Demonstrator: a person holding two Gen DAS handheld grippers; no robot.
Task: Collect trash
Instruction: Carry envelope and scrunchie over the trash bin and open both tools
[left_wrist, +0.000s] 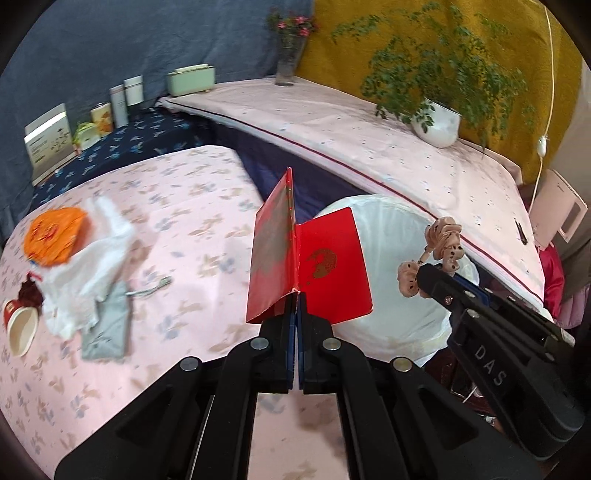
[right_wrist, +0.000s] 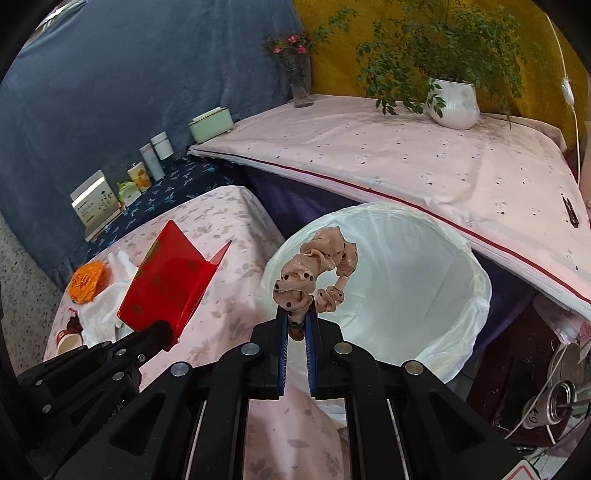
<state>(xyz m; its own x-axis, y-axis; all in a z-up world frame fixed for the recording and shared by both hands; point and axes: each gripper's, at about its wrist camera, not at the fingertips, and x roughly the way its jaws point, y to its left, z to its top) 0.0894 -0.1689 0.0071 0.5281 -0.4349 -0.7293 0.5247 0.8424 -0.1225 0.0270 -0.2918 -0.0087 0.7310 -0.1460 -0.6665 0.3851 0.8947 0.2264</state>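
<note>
My left gripper (left_wrist: 296, 295) is shut on a folded red card (left_wrist: 321, 266), held upright near the table's right edge; the card also shows in the right wrist view (right_wrist: 166, 280). My right gripper (right_wrist: 298, 314) is shut on a beige polka-dot scrunchie (right_wrist: 317, 269), held over the near rim of a white-lined trash bin (right_wrist: 406, 280). The scrunchie (left_wrist: 439, 251) and the bin (left_wrist: 391, 258) also show in the left wrist view. An orange wrapper (left_wrist: 55, 236), a white plastic bag (left_wrist: 92, 258), a grey pouch (left_wrist: 109, 325) and a paper cup (left_wrist: 20, 321) lie on the pink floral table (left_wrist: 184, 240).
A second pink-covered surface (right_wrist: 424, 158) behind the bin holds a white potted plant (right_wrist: 456, 103) and a glass vase (right_wrist: 301, 81). Boxes and jars (right_wrist: 147, 170) stand on a dark blue cloth at the back left. Cables and a metal object (right_wrist: 557, 402) lie at the right.
</note>
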